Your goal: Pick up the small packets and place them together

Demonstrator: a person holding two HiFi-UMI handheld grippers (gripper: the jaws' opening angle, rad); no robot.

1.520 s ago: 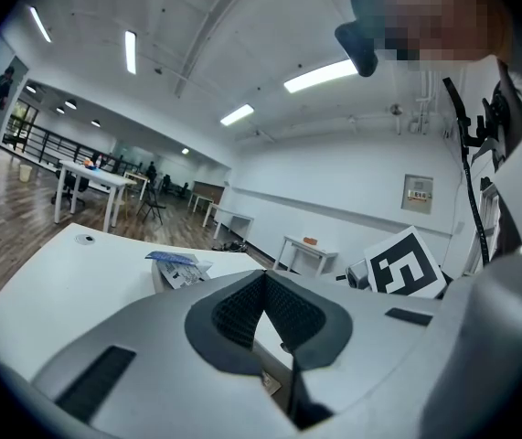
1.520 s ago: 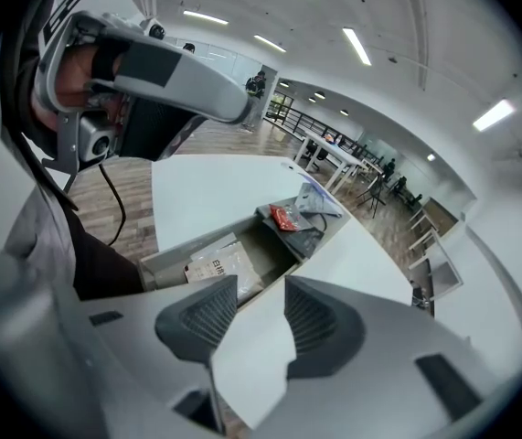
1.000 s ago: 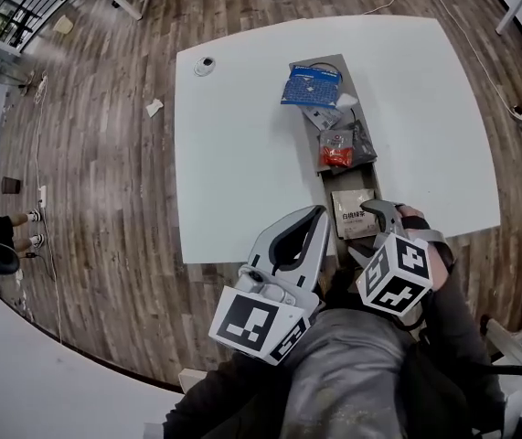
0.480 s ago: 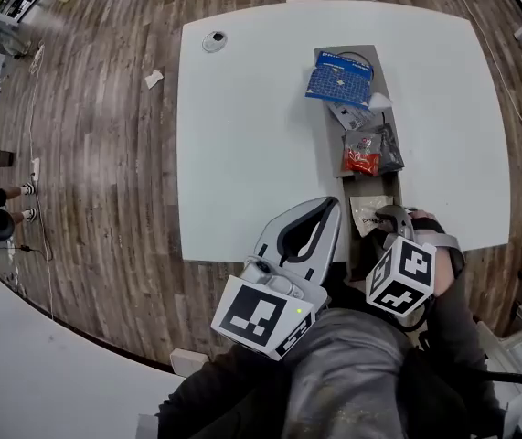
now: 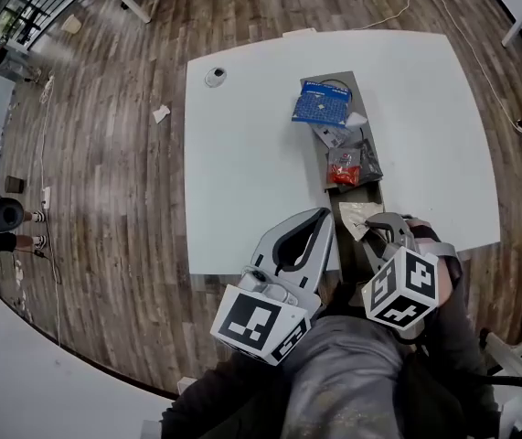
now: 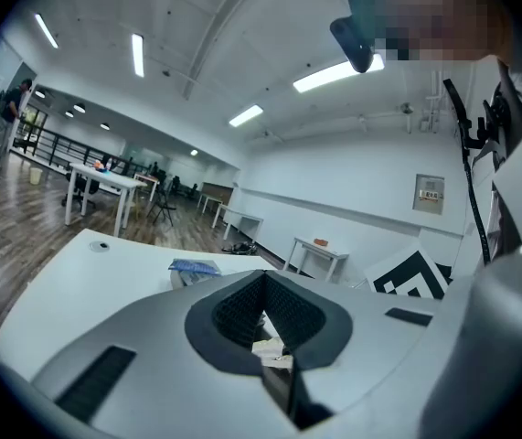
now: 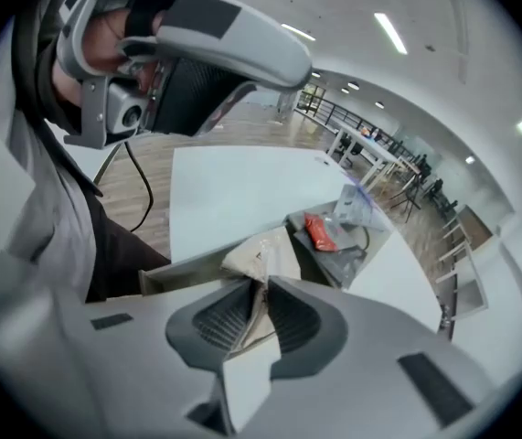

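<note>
Your right gripper (image 5: 377, 225) is at the near end of the gray tray (image 5: 343, 196) on the white surface (image 5: 242, 172). Its jaws are closing and already narrow, with the beige packet (image 5: 354, 216) pinched between the pads and tipped up off the tray. This packet carries some dark print, but it is too small and creased to read here. Your left gripper (image 5: 318, 216) hangs just left of it over the near edge of the surface, jaws together and holding nothing. I count four packets in the tray. Besides the beige one, there is one red packet (image 5: 341, 165) just beyond it lying on something dark, possibly a fifth bag, though I can't tell. Farther on come one small pale packet (image 5: 334, 133) and one blue packet (image 5: 320, 104) at the far end. The blue one has white lettering that cannot be made out.
</note>
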